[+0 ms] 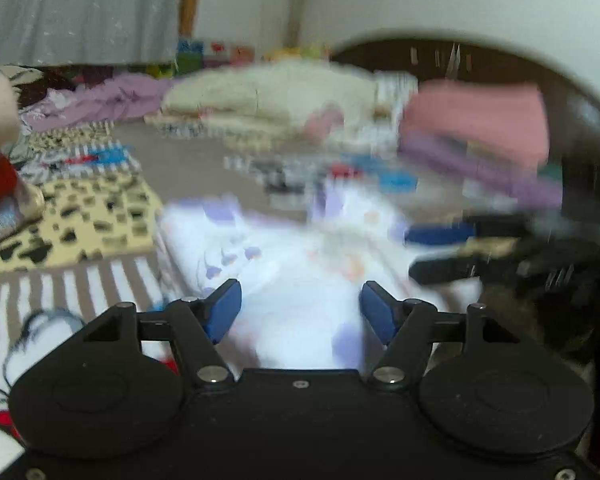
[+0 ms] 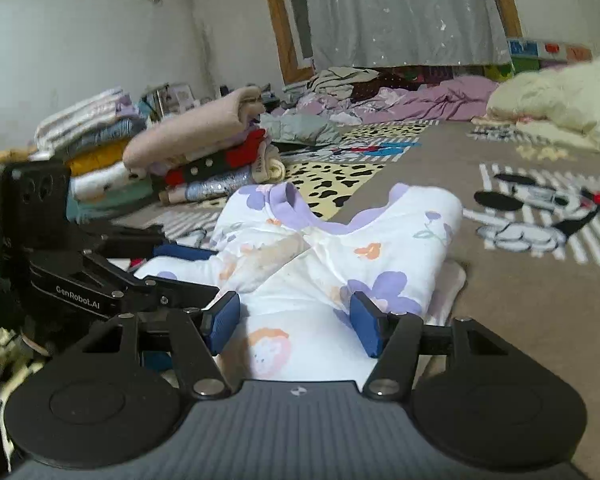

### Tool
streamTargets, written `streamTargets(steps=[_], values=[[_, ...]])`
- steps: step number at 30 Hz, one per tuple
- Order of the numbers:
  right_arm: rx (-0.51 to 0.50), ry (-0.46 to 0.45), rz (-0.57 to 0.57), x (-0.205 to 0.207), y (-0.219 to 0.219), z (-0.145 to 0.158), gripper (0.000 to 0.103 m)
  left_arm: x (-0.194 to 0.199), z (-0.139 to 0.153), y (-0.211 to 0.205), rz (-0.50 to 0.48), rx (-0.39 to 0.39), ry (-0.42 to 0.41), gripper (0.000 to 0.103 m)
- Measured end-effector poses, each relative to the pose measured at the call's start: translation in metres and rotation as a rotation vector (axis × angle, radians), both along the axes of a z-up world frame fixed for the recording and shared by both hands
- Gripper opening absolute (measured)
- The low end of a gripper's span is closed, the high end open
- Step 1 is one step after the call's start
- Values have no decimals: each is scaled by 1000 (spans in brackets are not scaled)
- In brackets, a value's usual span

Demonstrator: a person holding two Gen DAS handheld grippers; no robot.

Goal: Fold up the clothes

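The right claw (image 2: pixel 295 322) stands apart, its 2 blue pads straddling a white floral garment (image 2: pixel 320 256) that lies bunched on the patterned blanket (image 2: pixel 520 280). At 9 o'clock the left claw (image 2: pixel 172 252) reaches in – also apart in its own blurred view (image 1: pixel 300 316). Folded stacks (image 2: pixel 172 152) sit at 10 o'clock.

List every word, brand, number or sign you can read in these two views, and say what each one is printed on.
"GenRobot.AI": white lettering on the black body of the left gripper, seen in the right wrist view.
Colourful printed boxes under the curtain: too small to read.
Framed cards behind the folded clothes stack: too small to read.
Left wrist view: blurred, nothing readable.
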State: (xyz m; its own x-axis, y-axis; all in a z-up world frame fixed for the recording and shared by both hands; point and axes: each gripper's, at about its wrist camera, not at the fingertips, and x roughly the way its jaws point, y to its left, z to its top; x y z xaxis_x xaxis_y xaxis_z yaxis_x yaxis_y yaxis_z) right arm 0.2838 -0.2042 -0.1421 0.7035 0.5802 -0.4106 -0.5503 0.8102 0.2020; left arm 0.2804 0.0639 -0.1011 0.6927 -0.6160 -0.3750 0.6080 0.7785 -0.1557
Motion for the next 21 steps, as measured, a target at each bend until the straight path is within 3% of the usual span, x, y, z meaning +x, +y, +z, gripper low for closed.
streamTargets(steps=[2, 6, 7, 9, 10, 16, 21], values=[[-7, -54, -27, -13, -2, 13, 60, 2, 19, 8, 37, -81, -47, 67], [-35, -145, -65, -13, -3, 32, 64, 29, 18, 0, 80, -91, -40, 67], [-62, -152, -69, -8, -1, 34, 65, 34, 12, -3, 78, -78, -19, 67], [-111, -160, -75, 4, 3, 33, 65, 40, -5, -17, 55, 25, 13, 67], [-119, -146, -76, 9, 4, 30, 66, 42, -14, -24, 55, 87, 18, 67], [-108, 3, -64, 42, 5, 3, 70, 55, -29, -26, 39, 93, 71, 67], [-94, 35, -76, 42, 3, -9, 70, 54, -30, -28, 42, 112, 68, 67]])
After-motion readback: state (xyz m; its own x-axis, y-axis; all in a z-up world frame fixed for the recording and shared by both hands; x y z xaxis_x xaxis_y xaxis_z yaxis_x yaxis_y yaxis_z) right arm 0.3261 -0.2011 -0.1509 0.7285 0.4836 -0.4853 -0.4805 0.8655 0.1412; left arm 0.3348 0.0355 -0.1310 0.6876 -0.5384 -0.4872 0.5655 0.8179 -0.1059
